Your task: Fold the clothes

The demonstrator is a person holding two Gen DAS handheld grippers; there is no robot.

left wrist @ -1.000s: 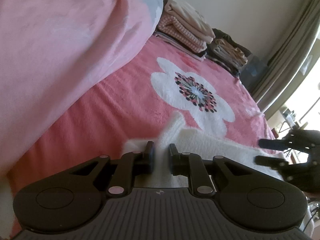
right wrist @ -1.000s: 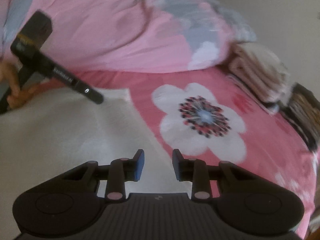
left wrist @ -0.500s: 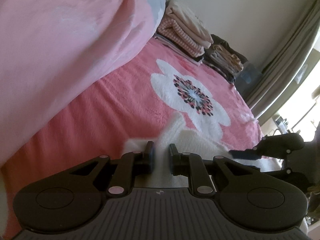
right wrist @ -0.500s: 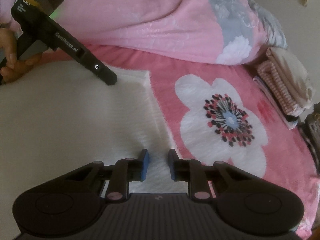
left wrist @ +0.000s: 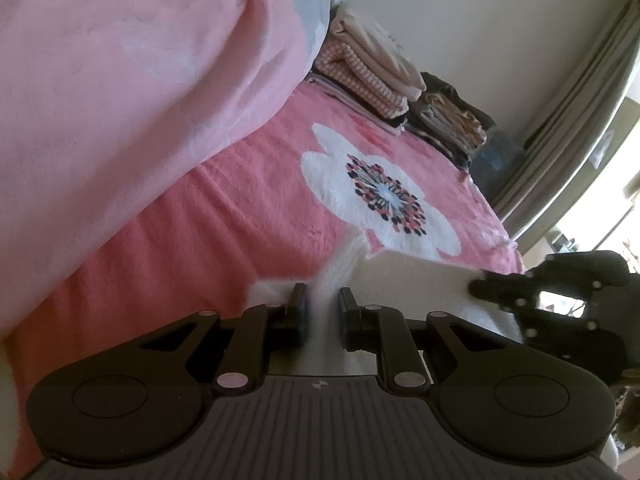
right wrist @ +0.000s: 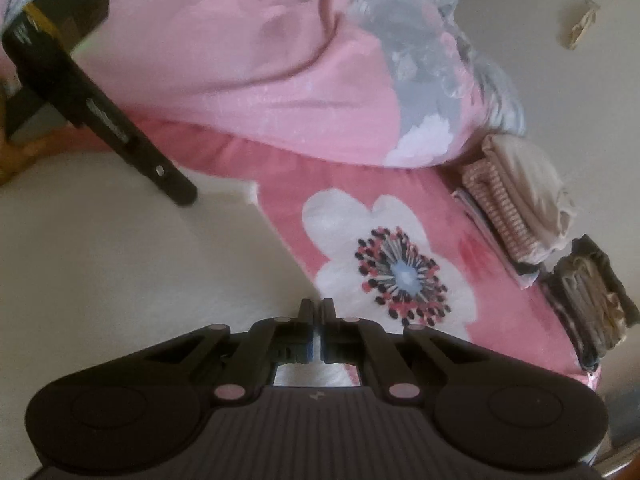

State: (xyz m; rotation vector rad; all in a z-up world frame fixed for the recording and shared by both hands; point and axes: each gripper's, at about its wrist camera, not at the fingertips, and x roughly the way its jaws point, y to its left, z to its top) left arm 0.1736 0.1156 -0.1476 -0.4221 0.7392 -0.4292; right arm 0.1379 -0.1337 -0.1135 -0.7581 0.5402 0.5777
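Note:
A white garment (right wrist: 120, 272) lies spread on the pink flowered blanket (right wrist: 500, 312). My right gripper (right wrist: 317, 310) sits at the garment's right edge with its jaws shut and a thin bit of white fabric pinched between them. My left gripper (left wrist: 323, 308) is shut on a bunched-up fold of the same garment (left wrist: 408, 280) near its far corner. In the right wrist view the left gripper (right wrist: 182, 196) reaches in from the upper left onto that corner. In the left wrist view the right gripper (left wrist: 492, 292) shows at the cloth's right end.
A rumpled pink and grey duvet (right wrist: 260, 64) is heaped behind the garment. Two stacks of folded clothes (right wrist: 516, 204) (right wrist: 588, 300) stand against the wall. Curtains (left wrist: 560, 132) hang at the bed's end. A hand (right wrist: 16, 156) holds the left gripper's handle.
My right gripper's jaws have closed at the garment's edge, and it has moved forward and lower over the cloth. The left gripper has kept its hold and place.

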